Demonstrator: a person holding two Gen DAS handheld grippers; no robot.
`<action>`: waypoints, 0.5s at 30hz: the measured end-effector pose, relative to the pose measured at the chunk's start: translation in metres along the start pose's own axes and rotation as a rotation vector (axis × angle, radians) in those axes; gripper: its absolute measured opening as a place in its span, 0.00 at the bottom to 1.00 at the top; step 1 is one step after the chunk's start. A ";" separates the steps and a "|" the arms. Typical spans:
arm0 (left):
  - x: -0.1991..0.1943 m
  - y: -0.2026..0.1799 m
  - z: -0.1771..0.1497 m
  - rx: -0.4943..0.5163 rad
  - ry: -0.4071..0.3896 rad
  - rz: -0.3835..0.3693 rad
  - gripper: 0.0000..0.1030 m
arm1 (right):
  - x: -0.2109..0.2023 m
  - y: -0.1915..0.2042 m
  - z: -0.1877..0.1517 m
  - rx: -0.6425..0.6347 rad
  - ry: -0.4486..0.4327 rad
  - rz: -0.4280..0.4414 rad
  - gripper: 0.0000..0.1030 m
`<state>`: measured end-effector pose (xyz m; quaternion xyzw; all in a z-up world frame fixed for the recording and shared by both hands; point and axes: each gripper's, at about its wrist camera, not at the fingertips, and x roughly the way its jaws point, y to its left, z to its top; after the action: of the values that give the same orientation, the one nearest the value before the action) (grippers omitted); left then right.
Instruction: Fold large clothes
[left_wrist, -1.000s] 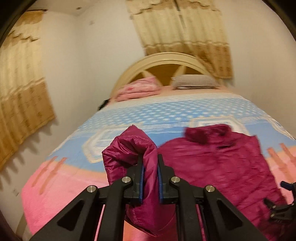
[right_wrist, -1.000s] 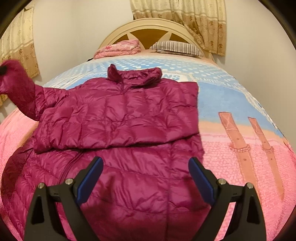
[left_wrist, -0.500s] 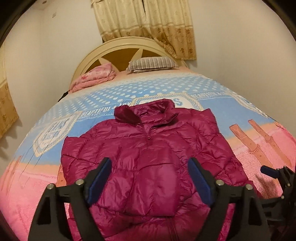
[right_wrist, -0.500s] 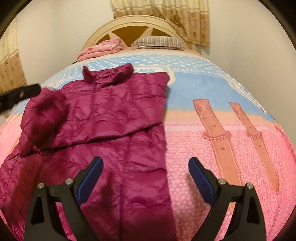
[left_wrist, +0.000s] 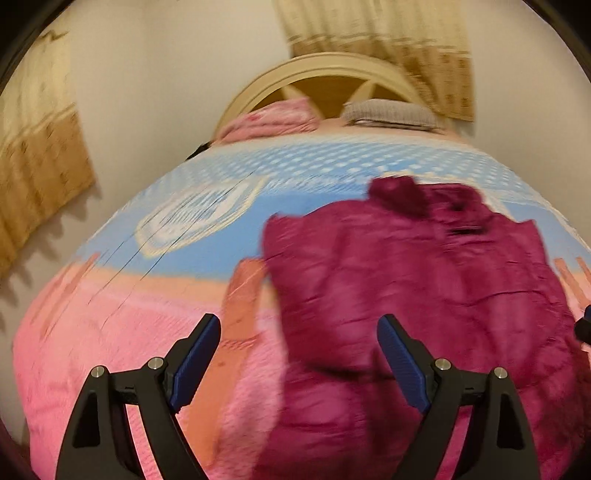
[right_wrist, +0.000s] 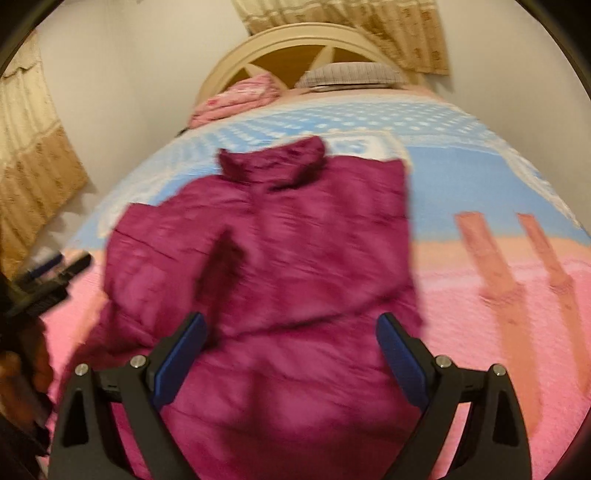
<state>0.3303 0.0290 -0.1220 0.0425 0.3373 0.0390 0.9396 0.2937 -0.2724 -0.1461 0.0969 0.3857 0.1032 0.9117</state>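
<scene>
A magenta puffer jacket (left_wrist: 413, 295) lies flat on the bed, collar toward the headboard, both sleeves folded in over its body. It also shows in the right wrist view (right_wrist: 288, 266). My left gripper (left_wrist: 297, 354) is open and empty, above the jacket's lower left edge. My right gripper (right_wrist: 290, 350) is open and empty, above the jacket's lower part. The left gripper shows at the left edge of the right wrist view (right_wrist: 55, 269). Both views are motion-blurred.
The bed has a blue and pink patterned cover (left_wrist: 147, 332), also seen in the right wrist view (right_wrist: 498, 295). A pink folded blanket (left_wrist: 273, 118) and a grey pillow (left_wrist: 388, 112) lie by the cream headboard (right_wrist: 295, 40). Curtains (left_wrist: 40, 166) hang at left and behind.
My left gripper let go of the left sleeve, which now lies folded over the jacket, and has swung left and down. My right gripper has shifted left over the jacket's hem.
</scene>
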 end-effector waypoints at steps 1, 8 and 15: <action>0.002 0.005 -0.002 -0.006 0.005 0.007 0.84 | 0.004 0.007 0.004 -0.004 0.002 0.022 0.93; 0.011 0.033 -0.011 -0.024 0.030 0.046 0.84 | 0.065 0.045 0.016 -0.017 0.141 0.107 0.52; 0.021 0.049 0.002 -0.053 0.058 0.059 0.84 | 0.043 0.035 -0.001 -0.053 0.081 0.063 0.19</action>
<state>0.3456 0.0799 -0.1287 0.0266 0.3619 0.0767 0.9287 0.3182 -0.2278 -0.1670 0.0804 0.4163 0.1460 0.8938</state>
